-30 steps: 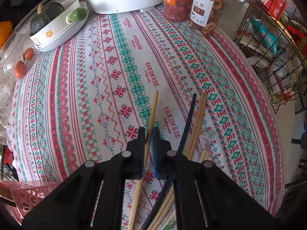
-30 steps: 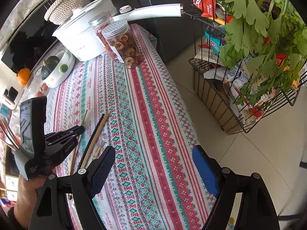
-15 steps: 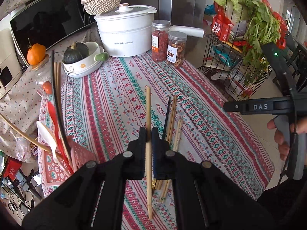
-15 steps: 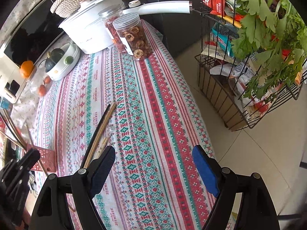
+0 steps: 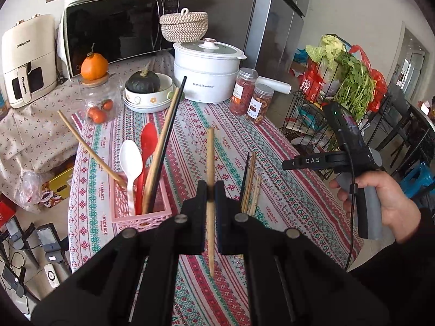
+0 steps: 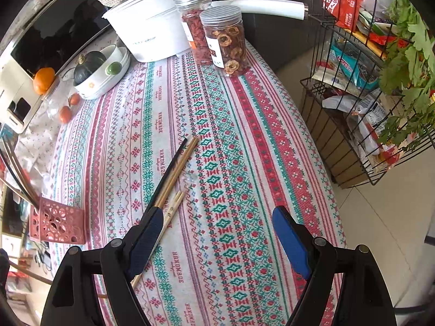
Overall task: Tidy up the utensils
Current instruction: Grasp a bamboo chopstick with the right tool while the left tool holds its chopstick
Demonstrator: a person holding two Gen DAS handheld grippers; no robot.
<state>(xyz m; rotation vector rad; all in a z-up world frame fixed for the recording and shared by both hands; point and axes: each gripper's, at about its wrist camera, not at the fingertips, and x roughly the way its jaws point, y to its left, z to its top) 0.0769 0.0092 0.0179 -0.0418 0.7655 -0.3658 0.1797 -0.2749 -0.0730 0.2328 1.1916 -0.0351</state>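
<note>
The left claw (image 5: 210, 190) pinches a single pale wooden chopstick (image 5: 210, 163) near its middle, the stick standing almost upright between the jaws and lifted off the patterned cloth of the bench (image 5: 285, 190). Ahead and to the left of that claw sits a pink perforated plastic basket (image 5: 141, 212), already bristling with a white spoon (image 5: 131, 160), a red spoon (image 5: 148, 141), a dark chopstick and several wooden ones leaning at odd angles. Just right of the claw, the remaining chopsticks (image 5: 250, 184) lie bundled flat on the cloth. The right claw (image 6: 217, 239) hangs with its blue-padded jaws spread wide and nothing between them, its left finger just over the near ends of that same bundle (image 6: 174, 179). The risk, judging from the grip, lies in the smooth, slender, round stick: held at one narrow point, it could pivot or slide through the pads on the way to the basket. The crowded, slanting handles could also deflect its tip past the rim, and a knock on the light, latticed basket might tip it. The woven cloth looks soft and could snag a dropped stick's end.
</note>
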